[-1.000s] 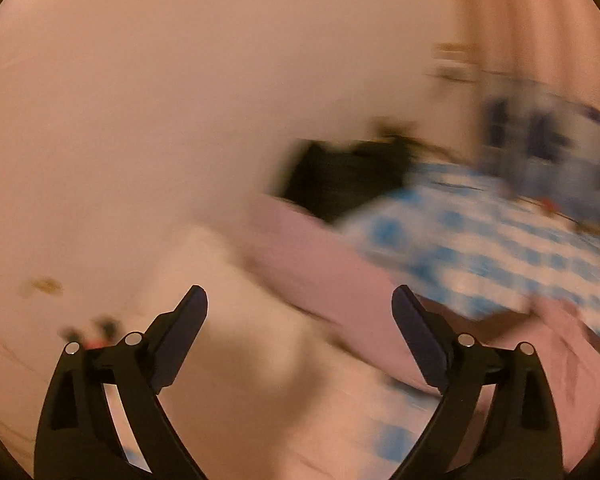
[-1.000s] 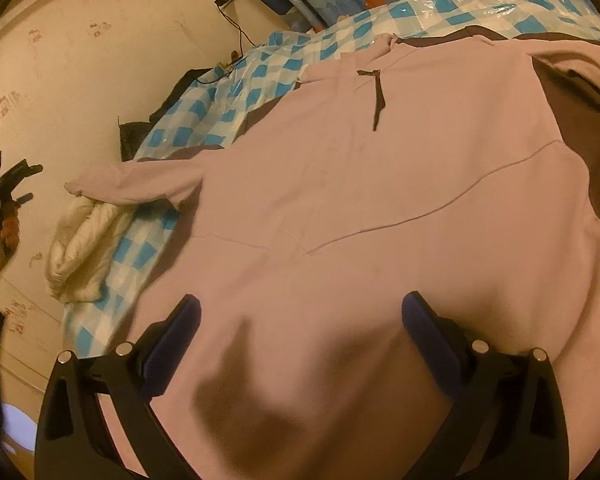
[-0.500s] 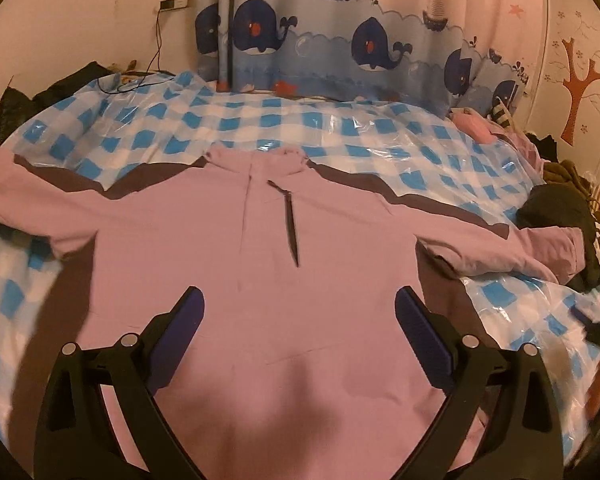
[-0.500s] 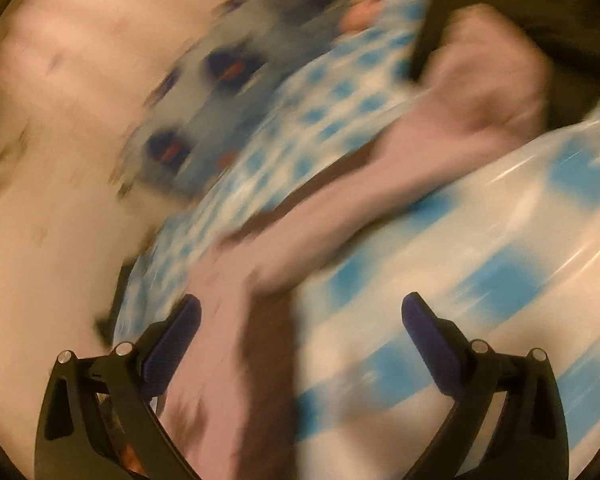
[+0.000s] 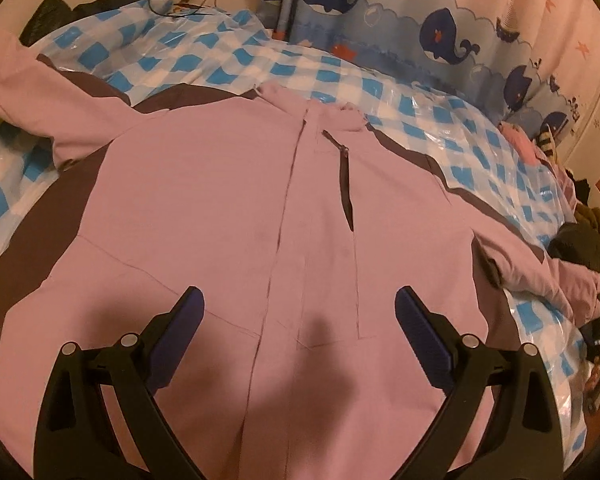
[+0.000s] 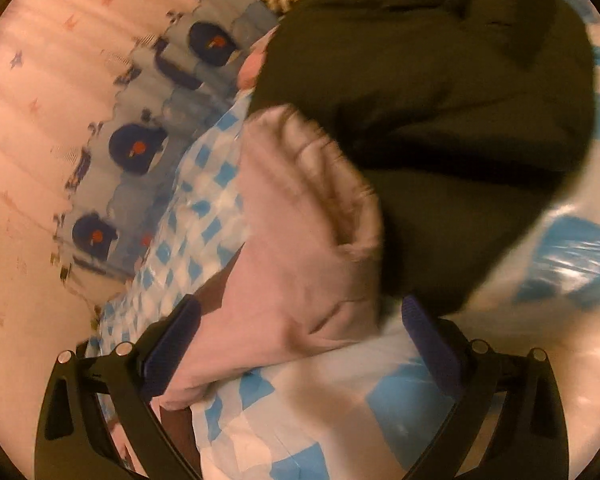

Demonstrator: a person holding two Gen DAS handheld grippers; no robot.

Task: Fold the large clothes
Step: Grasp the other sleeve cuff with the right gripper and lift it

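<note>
Careful — the right claw (image 6: pixel 296 316), open around the pink jacket's cuff (image 6: pixel 300 240), could snag the dark garment (image 6: pixel 439 120) just beyond; left claw (image 5: pixel 300 308) gapes empty.

The jacket (image 5: pixel 228 216) is lying spread flat on the bed cover (image 5: pixel 379 84), sleeves reaching out both ways. Its sleeve end (image 6: pixel 300 240) is resting beside a dark garment (image 6: pixel 439 100).

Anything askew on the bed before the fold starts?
The pink zip-front jacket lies flat, but its sleeve cuff is bunched against a dark crumpled garment on the blue-checked plastic sheet. Both grippers are open.
</note>
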